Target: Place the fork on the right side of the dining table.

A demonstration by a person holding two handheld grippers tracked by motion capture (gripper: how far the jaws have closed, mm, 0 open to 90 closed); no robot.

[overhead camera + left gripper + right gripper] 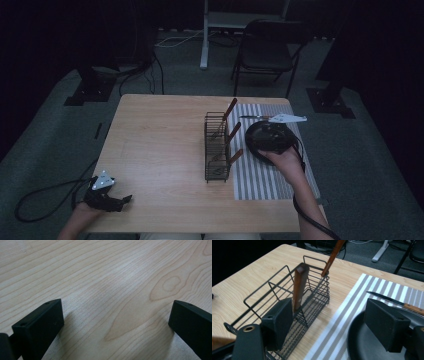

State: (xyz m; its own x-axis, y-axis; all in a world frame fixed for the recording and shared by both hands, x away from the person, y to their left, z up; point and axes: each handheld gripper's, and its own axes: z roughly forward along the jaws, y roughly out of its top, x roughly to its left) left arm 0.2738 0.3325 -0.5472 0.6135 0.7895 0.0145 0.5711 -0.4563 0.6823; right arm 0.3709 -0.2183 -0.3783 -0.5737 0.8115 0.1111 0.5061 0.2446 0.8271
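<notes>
My left gripper [120,200] rests at the table's [160,145] near left corner, jaws apart over bare wood. My right gripper [329,325], jaws apart, holds nothing above the black plate [362,340], right of the wire rack [216,147]. A knife [392,302] lies beyond.

I see a tabletop [105,277] of pale, smooth wood with clear grain and a knot. My fingers [384,323] are matt black plastic. The rack [287,290] is thin black wire, its handles [298,287] glossy brown wood. The mat [352,305] is ribbed, woven cloth; the plate [359,345] looks smooth and matt black.
</notes>
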